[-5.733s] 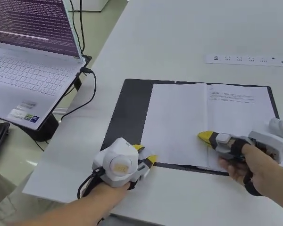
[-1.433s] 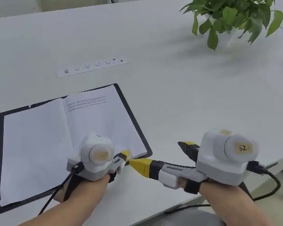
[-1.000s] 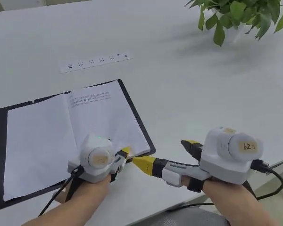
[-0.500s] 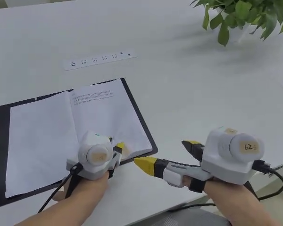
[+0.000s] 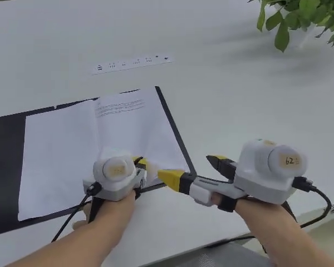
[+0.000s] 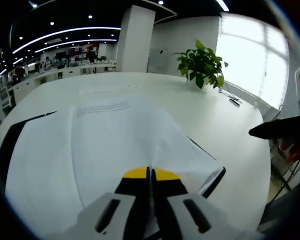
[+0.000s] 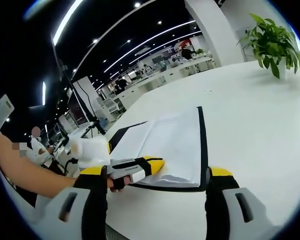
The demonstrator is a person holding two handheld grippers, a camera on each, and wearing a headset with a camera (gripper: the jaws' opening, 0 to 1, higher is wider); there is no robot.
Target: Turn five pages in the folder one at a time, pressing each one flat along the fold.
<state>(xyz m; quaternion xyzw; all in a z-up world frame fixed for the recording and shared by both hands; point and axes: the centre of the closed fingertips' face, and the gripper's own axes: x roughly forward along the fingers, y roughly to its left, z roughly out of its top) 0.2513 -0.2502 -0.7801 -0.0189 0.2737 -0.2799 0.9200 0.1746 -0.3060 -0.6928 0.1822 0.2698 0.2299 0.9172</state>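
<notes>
1. Left gripper (image 5: 140, 163), nearest, at 6 o'clock of the folder: jaws pressed together. In the left gripper view a ridge of paper runs away from the tips, so they seem to be pinching the near edge of the right-hand page (image 5: 134, 129).
2. Right gripper (image 5: 192, 169), at 3 o'clock of the left one: jaws spread wide with nothing between them, hovering over the table (image 5: 239, 94) just off the folder's near right corner.
3. Folder (image 5: 5, 139): black cover, lying open and flat on the table, white sheets on both sides. The fold (image 5: 97, 139) runs from 6 to 12 o'clock down the middle.
4. Handling, as a judgement: a single sheet is light, thin and floppy. It slides over the sheets beneath, and it creases or tears if yanked.
5. Best hold looks like the free near corner or outer edge at 4 o'clock. Take one sheet only, with a shallow pinch.
6. Carry the page over toward 9 o'clock in an arc, then rub along the fold with the flat of closed jaws.
7. Risk: picking up two sheets, or dog-earing the corner.
8. Farther out: power strip (image 5: 134, 62) at 12 o'clock of the folder, plant (image 5: 300, 14) at 2 o'clock, well apart.
</notes>
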